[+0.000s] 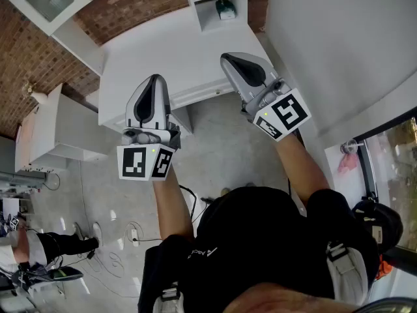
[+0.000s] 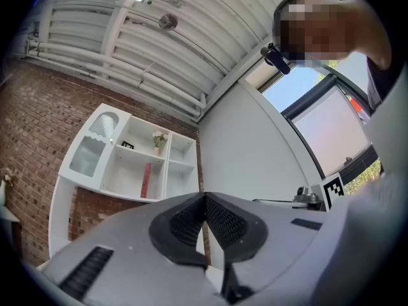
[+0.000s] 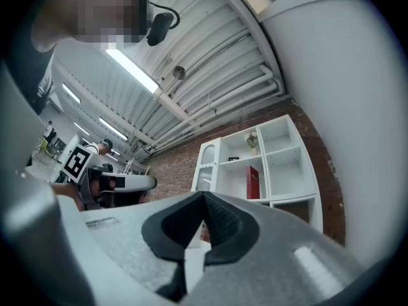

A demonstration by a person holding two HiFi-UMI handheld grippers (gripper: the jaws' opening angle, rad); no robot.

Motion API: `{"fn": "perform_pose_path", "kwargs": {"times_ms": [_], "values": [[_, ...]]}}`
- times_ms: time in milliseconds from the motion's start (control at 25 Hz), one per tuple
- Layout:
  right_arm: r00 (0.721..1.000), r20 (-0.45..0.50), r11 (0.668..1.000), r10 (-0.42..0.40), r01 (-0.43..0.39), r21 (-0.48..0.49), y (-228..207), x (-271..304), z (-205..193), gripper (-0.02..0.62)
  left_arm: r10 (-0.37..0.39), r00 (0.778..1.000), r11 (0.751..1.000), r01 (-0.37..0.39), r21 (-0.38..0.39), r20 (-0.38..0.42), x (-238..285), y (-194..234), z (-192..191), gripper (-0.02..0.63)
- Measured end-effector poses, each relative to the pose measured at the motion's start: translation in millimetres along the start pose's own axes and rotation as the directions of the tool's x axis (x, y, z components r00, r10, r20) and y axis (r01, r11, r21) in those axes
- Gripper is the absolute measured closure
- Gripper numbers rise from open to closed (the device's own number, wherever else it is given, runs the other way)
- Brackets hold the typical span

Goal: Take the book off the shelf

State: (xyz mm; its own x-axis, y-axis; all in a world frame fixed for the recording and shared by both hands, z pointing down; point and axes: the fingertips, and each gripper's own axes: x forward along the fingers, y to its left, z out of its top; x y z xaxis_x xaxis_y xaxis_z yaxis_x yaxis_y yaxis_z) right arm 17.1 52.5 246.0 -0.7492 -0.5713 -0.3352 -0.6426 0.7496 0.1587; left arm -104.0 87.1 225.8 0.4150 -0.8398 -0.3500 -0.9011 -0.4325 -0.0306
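Two tools, both clenched with nothing between the pads: the left tool (image 1: 155, 80) and the right tool (image 1: 228, 59) point toward twelve o'clock over the white surface (image 1: 163, 51). The red book (image 3: 253, 182) stands upright in a middle compartment of the white shelf (image 3: 264, 167), well apart from either tool. It lies at about one o'clock from the right tool's tips and about ten o'clock from the left tool's.

The step in hand looks like the approach. One tool should release its jaws before arriving, come square to the spine, close firmly on it, then draw the book straight out, keeping clear of the small vase (image 3: 252, 142) on the level above.

The surface runs beneath the shelf against a brick wall (image 1: 39, 57). The grey floor (image 1: 221, 142) carries loose cables (image 1: 130, 233), another person (image 1: 45, 243) stands at eight o'clock in the head view, and a ribbed ceiling (image 2: 159, 43) is overhead.
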Motion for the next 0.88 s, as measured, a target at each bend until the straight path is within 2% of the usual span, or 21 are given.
{"fn": "perform_pose_path", "kwargs": {"times_ms": [200,520,720,880], "values": [[1.000,-0.001,1.000,0.002,-0.002,0.015,8.6,16.2,-3.5,0.595,-0.004,1.000,1.000,0.004,-0.009,0.000,-4.4,19.3,-1.3,0.607],[0.999,-0.011,0.999,-0.050,0.050,0.007,21.0,32.8,-10.4,0.594,-0.002,1.000,1.000,0.002,0.005,0.027,-18.7,59.7,3.5,0.607],[0.995,-0.038,0.996,-0.087,0.087,-0.007,8.6,47.4,-22.8,0.594,0.025,0.998,1.000,-0.025,0.003,0.064,-6.6,93.2,8.1,0.607],[0.995,-0.025,0.995,-0.099,0.099,-0.031,-12.4,66.9,-29.1,0.594,0.048,0.996,0.999,-0.049,0.008,0.076,12.9,117.3,4.2,0.607]]}}
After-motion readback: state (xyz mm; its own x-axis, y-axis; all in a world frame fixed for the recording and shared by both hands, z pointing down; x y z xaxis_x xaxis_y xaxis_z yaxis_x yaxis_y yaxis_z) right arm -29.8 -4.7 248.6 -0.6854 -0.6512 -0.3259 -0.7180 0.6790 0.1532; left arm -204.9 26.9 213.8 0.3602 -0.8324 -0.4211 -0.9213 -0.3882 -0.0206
